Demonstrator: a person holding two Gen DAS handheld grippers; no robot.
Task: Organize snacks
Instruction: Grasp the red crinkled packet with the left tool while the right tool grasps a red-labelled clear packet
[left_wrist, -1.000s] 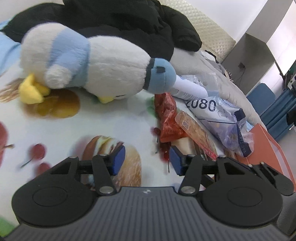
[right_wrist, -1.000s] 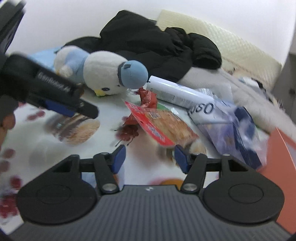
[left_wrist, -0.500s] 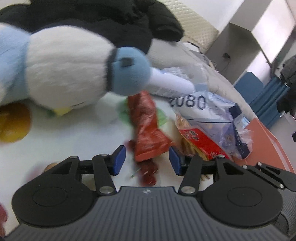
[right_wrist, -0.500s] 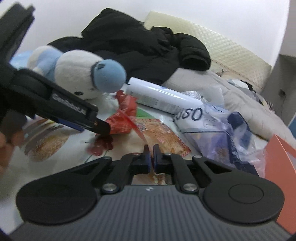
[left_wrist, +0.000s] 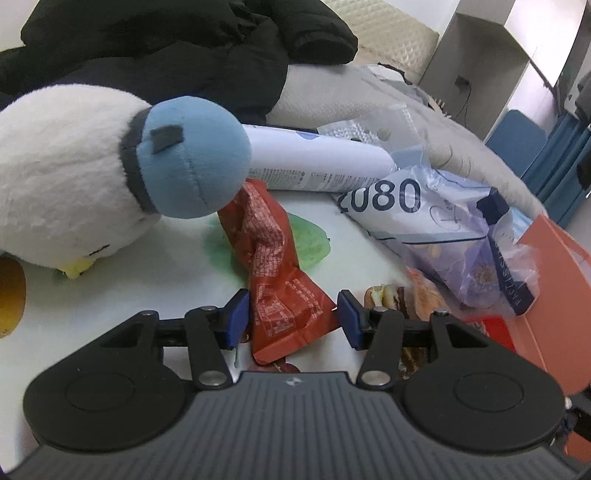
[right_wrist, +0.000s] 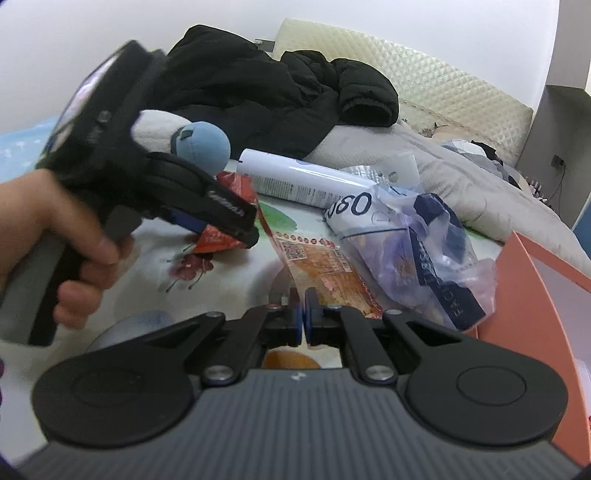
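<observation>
A crumpled red snack packet (left_wrist: 273, 258) lies on the printed sheet, its lower end between the blue pads of my left gripper (left_wrist: 293, 319). The jaws stand open around it, the pads beside its edges without squeezing. The right wrist view shows the same left gripper (right_wrist: 236, 225), held by a hand (right_wrist: 74, 236), over the red packet (right_wrist: 218, 240). My right gripper (right_wrist: 303, 319) is shut on the near edge of a flat orange snack packet (right_wrist: 317, 266) with a QR code, and that edge is lifted off the sheet.
A white and blue plush penguin (left_wrist: 92, 166) lies left of the red packet, with a black jacket (left_wrist: 166, 48) behind it. A white tube (left_wrist: 314, 162) and a clear bag marked 2080 (left_wrist: 424, 214) lie to the right. An orange box (right_wrist: 535, 295) stands at the right edge.
My left gripper has moved right, past the penguin, until the red packet sits between its open jaws. My right gripper has shut on the orange packet's edge and lifted it slightly.
</observation>
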